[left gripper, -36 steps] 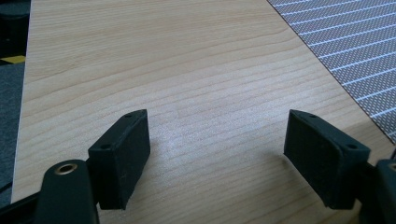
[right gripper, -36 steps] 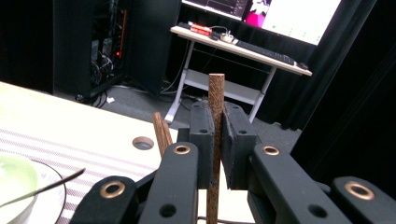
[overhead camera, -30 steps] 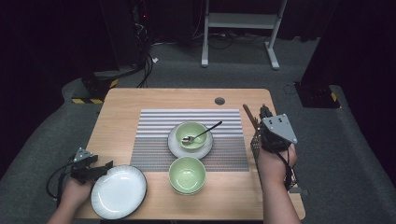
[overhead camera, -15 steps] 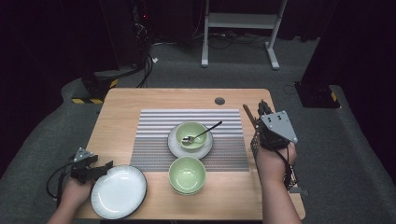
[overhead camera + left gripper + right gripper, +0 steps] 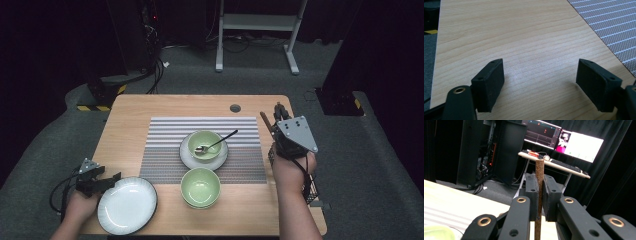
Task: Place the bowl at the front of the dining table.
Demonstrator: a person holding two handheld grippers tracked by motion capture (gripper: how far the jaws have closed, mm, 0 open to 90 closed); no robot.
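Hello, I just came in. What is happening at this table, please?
A person is laying a table with a hand-held gripper in each hand. The right hand-held gripper is shut on a brown stick, perhaps a chopstick, above the table's right edge. The left hand-held gripper is open and empty, low over the wood beside the white plate. On the striped mat a green bowl with a spoon sits on a saucer; a second green bowl stands nearer the person.

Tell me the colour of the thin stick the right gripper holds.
Brown thin stick, clearest in the right gripper view.
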